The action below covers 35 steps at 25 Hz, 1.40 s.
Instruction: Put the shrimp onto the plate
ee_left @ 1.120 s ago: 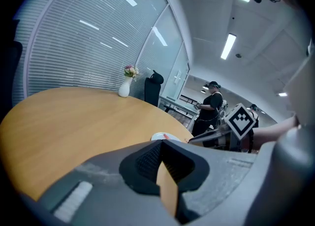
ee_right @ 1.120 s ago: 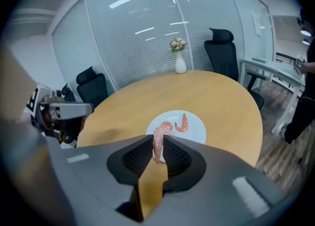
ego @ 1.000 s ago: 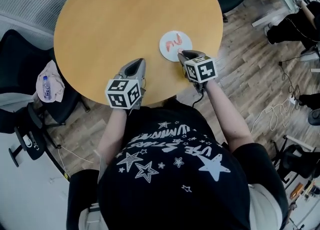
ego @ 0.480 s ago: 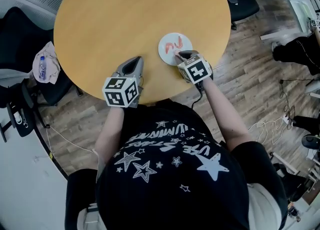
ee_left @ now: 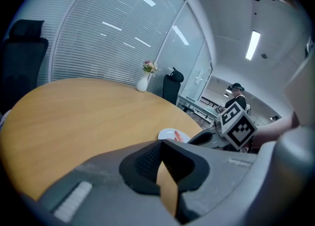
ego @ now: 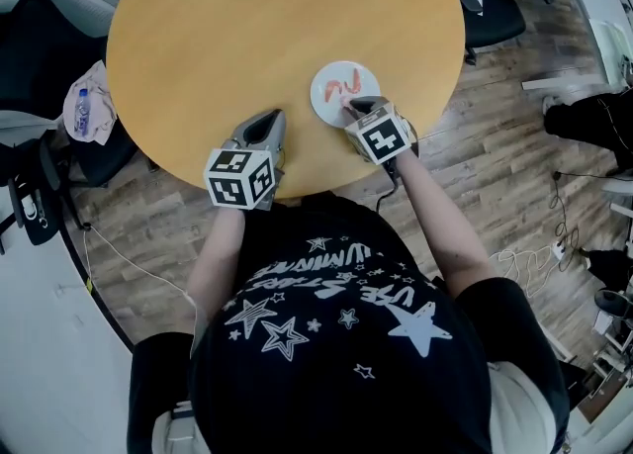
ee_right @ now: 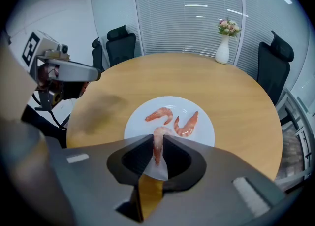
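A white plate (ee_right: 202, 130) lies on the round wooden table (ego: 247, 27), near its edge on my right side. Two pink shrimp (ee_right: 159, 114) (ee_right: 187, 123) lie side by side on it. A third shrimp (ee_right: 158, 140) is pinched between the jaws of my right gripper (ee_right: 157, 147), hanging over the plate's near rim. In the head view the right gripper (ego: 356, 106) touches the near edge of the plate (ego: 322, 80). My left gripper (ego: 264, 126) rests shut and holds nothing, left of the plate; in its own view the left gripper (ee_left: 161, 152) shows only table between its jaws.
A white vase of flowers (ee_right: 223, 43) stands at the table's far side. Black office chairs (ee_right: 121, 41) (ee_right: 273, 67) ring the table. A chair at the left holds a cloth and a bottle (ego: 85, 112). A person (ee_left: 238, 100) stands in the background.
The head camera has shifted a little. Both grippers keep nearly the same places beside the plate, and the right one stays shut on its shrimp.
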Each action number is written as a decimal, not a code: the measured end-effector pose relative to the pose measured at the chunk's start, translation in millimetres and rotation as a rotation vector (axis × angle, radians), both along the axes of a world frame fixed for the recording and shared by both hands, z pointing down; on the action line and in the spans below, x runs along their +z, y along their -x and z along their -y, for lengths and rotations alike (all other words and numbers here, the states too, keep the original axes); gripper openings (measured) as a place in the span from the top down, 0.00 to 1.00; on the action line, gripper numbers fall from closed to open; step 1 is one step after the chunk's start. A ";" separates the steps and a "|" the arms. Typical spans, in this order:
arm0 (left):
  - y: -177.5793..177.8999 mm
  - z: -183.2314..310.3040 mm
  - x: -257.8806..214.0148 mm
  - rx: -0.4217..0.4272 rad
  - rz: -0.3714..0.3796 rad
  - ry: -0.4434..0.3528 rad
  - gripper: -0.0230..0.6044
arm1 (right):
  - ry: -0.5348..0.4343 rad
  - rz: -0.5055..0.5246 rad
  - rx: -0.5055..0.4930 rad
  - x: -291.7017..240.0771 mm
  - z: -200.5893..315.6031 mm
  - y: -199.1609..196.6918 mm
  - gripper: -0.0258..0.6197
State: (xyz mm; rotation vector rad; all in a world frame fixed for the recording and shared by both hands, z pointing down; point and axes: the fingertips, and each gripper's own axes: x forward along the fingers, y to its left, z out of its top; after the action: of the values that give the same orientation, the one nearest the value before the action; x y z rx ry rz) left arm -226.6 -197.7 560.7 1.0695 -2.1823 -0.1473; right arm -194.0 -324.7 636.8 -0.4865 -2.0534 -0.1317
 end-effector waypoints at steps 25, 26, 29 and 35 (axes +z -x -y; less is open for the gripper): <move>-5.6 -13.2 0.1 -0.014 -0.004 0.014 0.96 | -0.022 0.021 0.014 4.4 -3.5 1.2 0.81; -5.1 -13.7 -0.2 -0.012 -0.003 0.014 0.96 | -0.022 0.022 0.018 4.1 -3.0 0.9 0.81; -3.6 -14.3 -2.1 -0.005 0.004 0.010 0.96 | -0.025 0.026 0.032 1.8 -1.9 0.4 0.81; 1.6 -17.6 -9.5 0.029 0.018 -0.005 0.96 | -0.038 0.056 0.090 -8.8 0.7 2.8 0.81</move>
State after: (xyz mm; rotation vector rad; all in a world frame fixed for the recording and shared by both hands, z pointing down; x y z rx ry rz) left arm -228.2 -180.1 551.1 1.1088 -2.1825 -0.1305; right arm -196.8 -325.3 628.0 -0.3695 -2.1202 -0.1321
